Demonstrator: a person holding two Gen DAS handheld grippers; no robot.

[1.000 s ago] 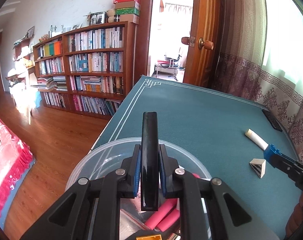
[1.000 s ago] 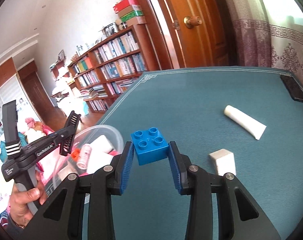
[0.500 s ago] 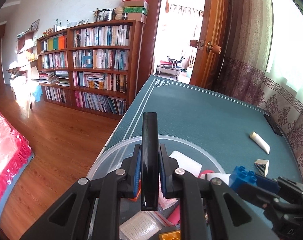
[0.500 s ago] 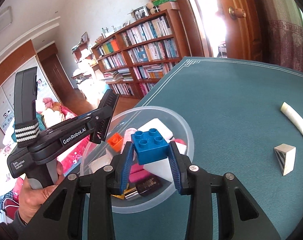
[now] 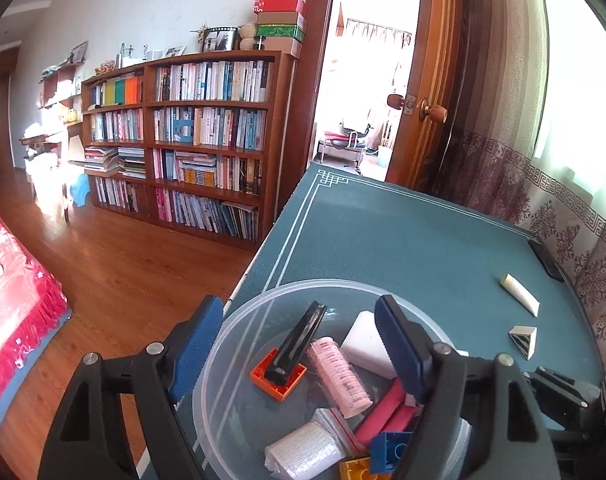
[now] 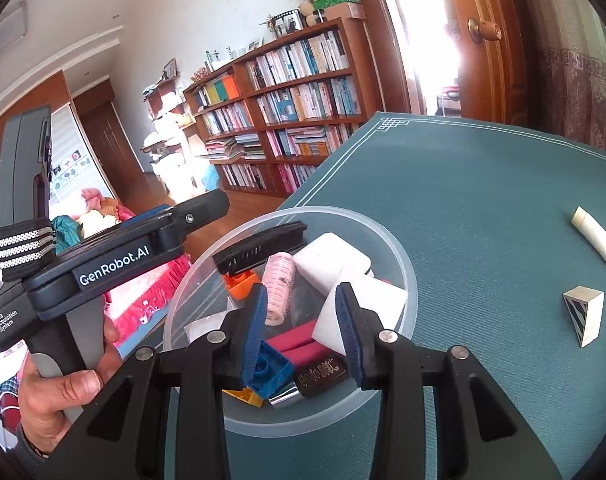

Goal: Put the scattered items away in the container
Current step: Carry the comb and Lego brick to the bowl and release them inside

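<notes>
The bowl (image 5: 239, 320) sits at the near left corner of the table (image 5: 403, 240), close to its edge, and already holds a black bar (image 5: 299, 340) propped on an orange brick (image 5: 279, 380), a pink roll (image 5: 339, 372), white blocks (image 6: 327, 260) and a blue brick (image 6: 271, 372). Both grippers hover over it with nothing in them — the left gripper (image 5: 299, 344) is spread wide, the right gripper (image 6: 303, 320) is parted with the blue brick lying loose just under its left finger. Well apart on the cloth lie a white tube (image 6: 597, 240) and a striped wedge (image 6: 583, 314), not yet gathered. The risk, I think, is the bowl itself: it is light and near the edge, so a finger catching the rim on the way out could tip it or push it off — and the leaning black bar may topple.
</notes>
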